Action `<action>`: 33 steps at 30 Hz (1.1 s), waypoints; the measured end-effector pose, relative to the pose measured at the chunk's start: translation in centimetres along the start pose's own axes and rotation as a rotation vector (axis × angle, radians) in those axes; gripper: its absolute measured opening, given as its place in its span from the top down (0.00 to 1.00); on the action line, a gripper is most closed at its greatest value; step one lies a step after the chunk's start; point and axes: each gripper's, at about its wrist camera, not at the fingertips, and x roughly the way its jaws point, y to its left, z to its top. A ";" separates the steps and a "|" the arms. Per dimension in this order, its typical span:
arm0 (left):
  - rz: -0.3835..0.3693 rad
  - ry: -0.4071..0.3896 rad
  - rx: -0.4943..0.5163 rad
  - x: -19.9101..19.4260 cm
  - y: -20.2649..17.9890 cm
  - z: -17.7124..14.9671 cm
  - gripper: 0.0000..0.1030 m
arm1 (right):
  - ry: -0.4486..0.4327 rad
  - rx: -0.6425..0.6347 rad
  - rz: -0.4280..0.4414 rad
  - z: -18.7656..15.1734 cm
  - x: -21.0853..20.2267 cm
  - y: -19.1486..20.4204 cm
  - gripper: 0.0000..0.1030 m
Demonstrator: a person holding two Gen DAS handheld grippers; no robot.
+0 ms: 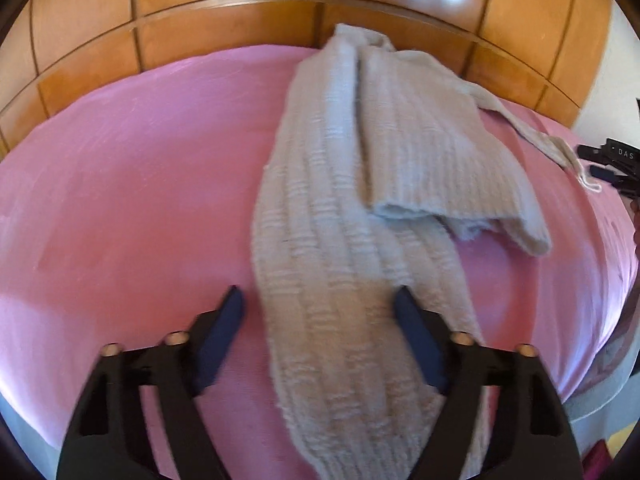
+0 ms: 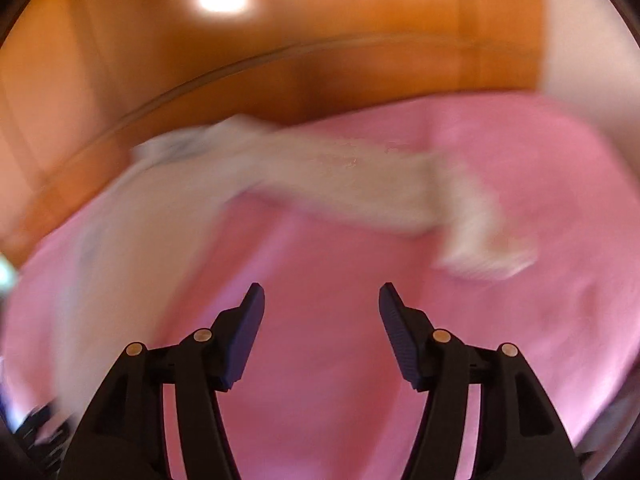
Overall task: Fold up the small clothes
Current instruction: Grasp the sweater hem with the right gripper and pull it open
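Black left hand-held gripper [image 1: 318,300], jaws apart astride the near end of a beige knit garment [image 1: 340,280] lying partly folded on the pink bed [image 1: 120,200]; right hand-held gripper [image 2: 322,296] likewise apart, holding nothing; wooden headboard [image 1: 200,20] beyond.

The left gripper [image 1: 318,300] has matte black, angular plastic arms with triangular cut-outs, each tipped by a dark blue pad [image 1: 224,336], and round brass-coloured pins [image 1: 177,337] at the linkage joints. The right gripper [image 2: 321,294] is built alike: black arms, brass-coloured pins [image 2: 203,335], and dark blue pads [image 2: 400,344] with a finely ribbed inner face.
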 end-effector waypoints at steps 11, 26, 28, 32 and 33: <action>-0.147 -0.064 -0.056 -2.5 3.2 1.0 0.90 | 0.147 -0.064 0.238 -4.7 4.1 10.2 0.95; 0.356 -0.264 -0.334 -5.1 17.7 11.7 0.22 | -0.096 -0.009 -0.205 3.0 0.5 0.9 0.96; 0.304 -0.294 -0.352 -5.2 16.1 11.1 0.19 | -0.076 0.009 -0.255 2.6 1.1 -0.9 0.96; 0.066 -0.198 -0.320 -2.4 11.1 9.7 0.27 | -0.022 0.021 -0.290 2.2 3.9 -2.9 0.96; -0.004 -0.160 -0.303 -1.4 9.7 9.5 0.30 | -0.014 0.017 -0.293 2.1 4.3 -3.0 0.96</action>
